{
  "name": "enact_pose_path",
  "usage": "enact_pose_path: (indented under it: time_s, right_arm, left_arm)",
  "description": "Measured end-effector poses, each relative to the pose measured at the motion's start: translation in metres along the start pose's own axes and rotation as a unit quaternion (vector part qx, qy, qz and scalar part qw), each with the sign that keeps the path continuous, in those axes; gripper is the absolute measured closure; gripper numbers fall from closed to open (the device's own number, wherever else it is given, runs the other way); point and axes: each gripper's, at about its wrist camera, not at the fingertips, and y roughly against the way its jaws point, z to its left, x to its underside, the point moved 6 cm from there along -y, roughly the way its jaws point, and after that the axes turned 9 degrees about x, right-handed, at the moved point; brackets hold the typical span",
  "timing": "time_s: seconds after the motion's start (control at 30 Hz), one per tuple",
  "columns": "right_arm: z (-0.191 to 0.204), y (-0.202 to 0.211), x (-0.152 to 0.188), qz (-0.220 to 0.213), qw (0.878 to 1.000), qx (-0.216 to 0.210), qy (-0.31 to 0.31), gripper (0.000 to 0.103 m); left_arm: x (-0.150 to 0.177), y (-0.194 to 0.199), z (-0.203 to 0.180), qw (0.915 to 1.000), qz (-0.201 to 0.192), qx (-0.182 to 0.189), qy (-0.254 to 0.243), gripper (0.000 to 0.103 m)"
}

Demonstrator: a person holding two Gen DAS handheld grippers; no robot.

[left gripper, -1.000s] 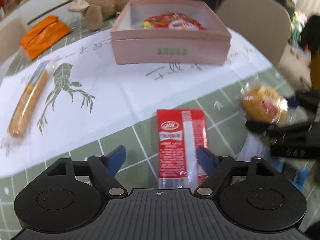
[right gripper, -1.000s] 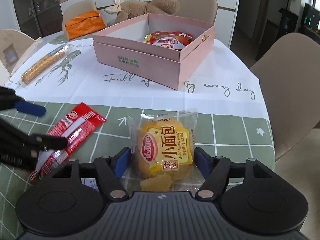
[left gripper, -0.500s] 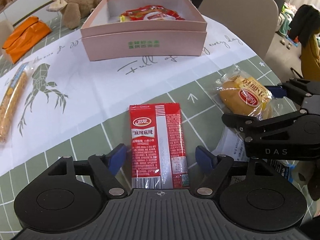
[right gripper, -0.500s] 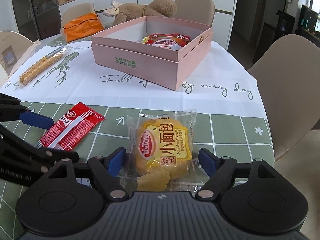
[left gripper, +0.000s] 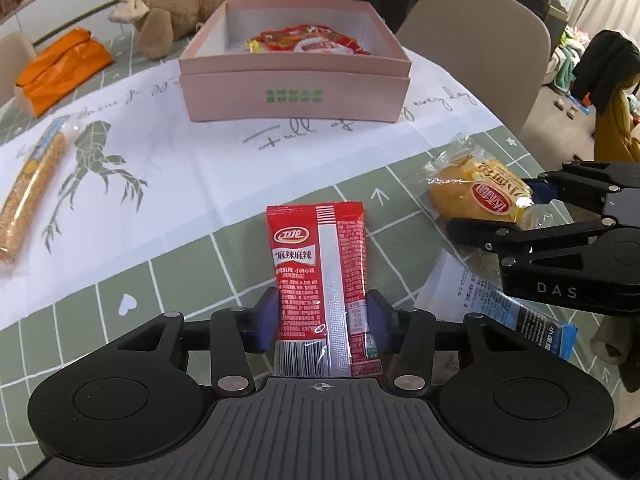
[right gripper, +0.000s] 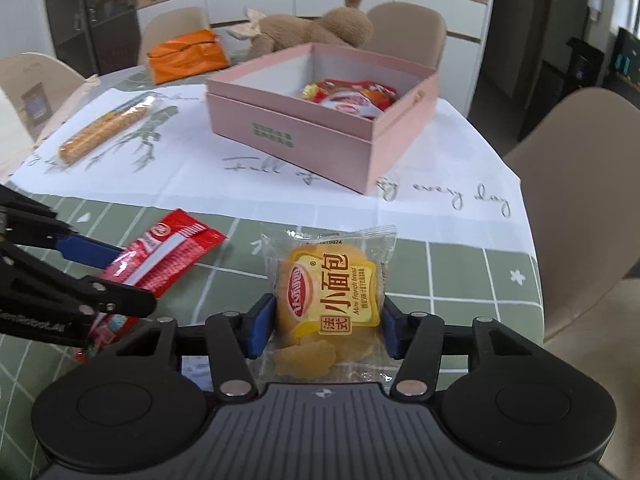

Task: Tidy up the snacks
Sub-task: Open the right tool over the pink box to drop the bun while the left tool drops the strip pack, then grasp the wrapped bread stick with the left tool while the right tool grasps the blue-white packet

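Observation:
My left gripper is shut on a red spicy-snack packet, its blue pads pressing both long edges. The packet also shows in the right wrist view. My right gripper is shut on a yellow mini bread packet, which also shows in the left wrist view. Both packets are at the near part of the table. A pink box stands further back, open, with red snack packets inside; it also shows in the right wrist view.
A long cereal bar lies at the left on the white cloth. An orange pouch and a plush toy lie behind the box. A blue-white packet lies under the right gripper. Beige chairs stand around the table.
Both grippers have closed: the left onto the red packet, the right onto the bread packet. Both were open around them half a second ago.

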Motion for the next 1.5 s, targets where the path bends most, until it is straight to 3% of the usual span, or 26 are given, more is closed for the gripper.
enact_pose_path:
  time_s: [0.17,0.3,0.43,0.57,0.6,0.63,0.73,0.83,0.9,0.97,1.07,1.17,1.33,1.4,1.43,1.5]
  right_arm:
    - [0.001,0.009,-0.004,-0.011,1.000,-0.004,0.010,0.050]
    - [-0.012,0.030,-0.028,-0.041,0.999,-0.012,-0.014,0.051]
    - [-0.036,0.077,-0.101,-0.135,0.989,-0.038,-0.047,0.051]
    - [-0.049,0.078,-0.180,-0.178,0.982,-0.034,-0.060,0.047]
    - [-0.051,0.069,-0.196,-0.182,0.981,-0.038,-0.060,0.030]
    - [-0.051,0.054,-0.211,-0.168,0.983,-0.045,-0.061,0.023]
    - [-0.057,0.013,-0.223,-0.116,0.990,-0.033,-0.079,0.024]
    - [-0.058,-0.009,-0.200,-0.091,0.993,-0.027,-0.071,0.024]
    - [-0.057,-0.018,-0.175,-0.070,0.995,-0.035,-0.066,0.024]
    - [-0.051,-0.025,-0.146,-0.044,0.997,-0.040,-0.052,0.024]
    - [-0.042,-0.028,-0.102,-0.010,0.999,-0.044,-0.024,0.024]
    - [-0.033,-0.024,-0.062,0.025,0.998,-0.062,-0.020,0.024]
    - [-0.017,-0.013,-0.016,0.081,0.989,-0.121,-0.036,0.024]
    - [-0.007,-0.009,-0.008,0.087,0.988,-0.128,-0.022,0.024]
    - [-0.003,-0.003,-0.004,0.086,0.988,-0.129,-0.009,0.024]
    - [0.003,0.007,0.003,0.084,0.988,-0.131,0.007,0.024]
  left_arm:
    - [-0.012,0.021,-0.002,0.9990,-0.045,0.008,0.001,0.052]
    - [-0.063,0.068,0.002,0.9920,-0.117,0.048,0.004,0.052]
    - [-0.159,0.115,0.010,0.9796,-0.188,0.066,-0.028,0.049]
    - [-0.238,0.102,0.042,0.9774,-0.185,0.102,0.004,0.042]
    - [-0.249,0.088,0.058,0.9789,-0.172,0.107,0.026,0.044]
    - [-0.253,0.073,0.074,0.9810,-0.154,0.108,0.047,0.049]
    - [-0.240,0.039,0.110,0.9841,-0.122,0.106,0.074,0.049]
    - [-0.206,0.017,0.150,0.9855,-0.108,0.086,0.099,0.049]
    - [-0.181,0.009,0.179,0.9878,-0.095,0.039,0.117,0.049]
    - [-0.155,0.008,0.211,0.9890,-0.081,-0.045,0.115,0.049]
    - [-0.129,0.012,0.239,0.9852,-0.064,-0.119,0.105,0.049]
    - [-0.107,0.010,0.253,0.9860,-0.038,-0.113,0.116,0.048]
    - [-0.098,0.002,0.250,0.9862,-0.021,-0.138,0.088,0.049]
    - [-0.095,0.007,0.246,0.9847,-0.026,-0.148,0.088,0.059]
    - [-0.094,0.011,0.243,0.9840,-0.029,-0.151,0.090,0.068]
    - [-0.083,0.023,0.230,0.9847,-0.036,-0.131,0.109,0.069]
